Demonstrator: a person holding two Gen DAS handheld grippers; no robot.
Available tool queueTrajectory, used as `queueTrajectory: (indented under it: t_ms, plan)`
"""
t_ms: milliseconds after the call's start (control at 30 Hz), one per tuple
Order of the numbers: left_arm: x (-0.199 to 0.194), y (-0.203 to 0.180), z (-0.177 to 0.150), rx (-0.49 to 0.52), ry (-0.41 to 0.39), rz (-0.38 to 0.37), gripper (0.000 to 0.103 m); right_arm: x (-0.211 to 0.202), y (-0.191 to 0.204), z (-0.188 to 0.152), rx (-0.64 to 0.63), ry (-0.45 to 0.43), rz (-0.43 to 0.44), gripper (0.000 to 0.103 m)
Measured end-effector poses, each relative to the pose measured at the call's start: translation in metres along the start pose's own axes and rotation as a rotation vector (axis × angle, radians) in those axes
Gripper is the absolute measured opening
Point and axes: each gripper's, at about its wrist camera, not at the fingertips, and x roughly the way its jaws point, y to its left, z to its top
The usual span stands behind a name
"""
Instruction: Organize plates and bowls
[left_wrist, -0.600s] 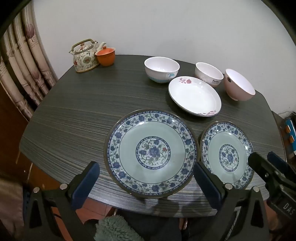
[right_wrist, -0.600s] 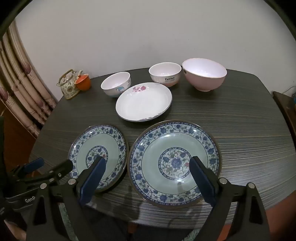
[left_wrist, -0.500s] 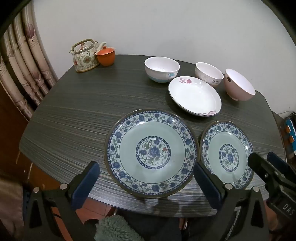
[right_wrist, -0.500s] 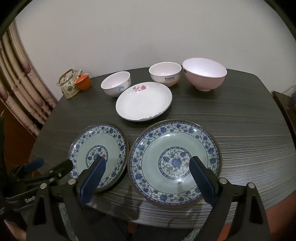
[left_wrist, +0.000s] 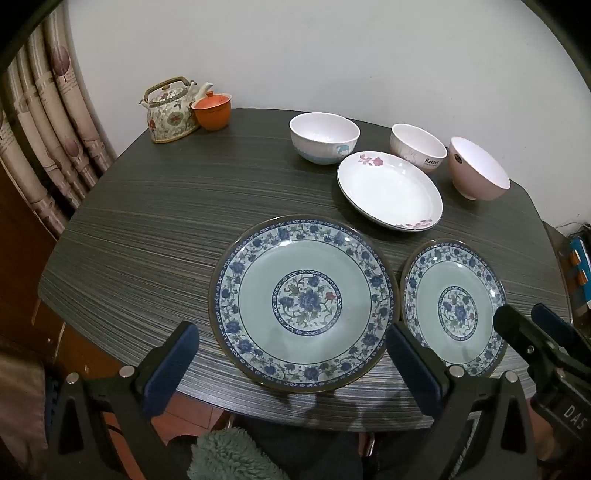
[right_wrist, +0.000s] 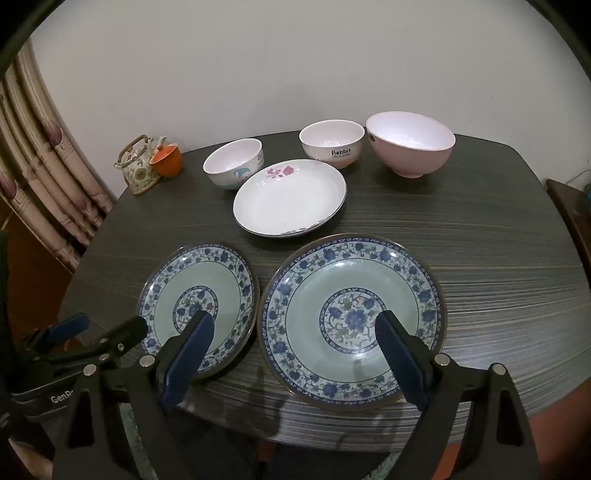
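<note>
While hanging over the counter (left_wrist: 147, 229), both spread wide, holding nothing.
Left gripper (left_wrist: 291, 363) above big blue plate (left_wrist: 303, 306); right gripper (right_wrist: 295, 349) between it and small blue plate (right_wrist: 199, 295) (bowls behind).

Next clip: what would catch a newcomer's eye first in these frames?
Two blue-floral plates at the table's near edge: the large plate and, beside it, the small plate. Behind them a white plate lies before three bowls, with a teapot at the far left corner. Both tools, left tool and right tool, hover open, empty.
</note>
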Motion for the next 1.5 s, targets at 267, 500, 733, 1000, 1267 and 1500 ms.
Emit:
queueTrajectory:
  t_ms: [267,500,733,1000,1267,1500]
  plan:
    - [0.001,0.001,0.0,-0.001,0.003,0.001,0.103,-0.001,0.0,0.002,-0.001,-0.006,0.003,0.086]
    - [0.002,0.003,-0.001,-0.006,0.009,-0.001,0.103,-0.001,0.0,0.0,-0.005,-0.018,0.005,0.084]
    - [0.005,0.012,0.001,-0.028,0.018,-0.016,0.103,-0.001,0.003,-0.001,-0.01,-0.016,0.01,0.082]
    - [0.01,0.037,0.009,-0.078,0.034,-0.036,0.098,0.006,0.001,0.0,-0.002,0.047,0.065,0.073]
    - [0.027,0.076,0.022,-0.164,0.087,-0.102,0.085,0.032,0.006,0.007,0.067,0.11,0.275,0.065]
    - [0.047,0.101,0.026,-0.259,0.156,-0.167,0.069,0.058,0.009,0.027,0.061,0.255,0.321,0.059]
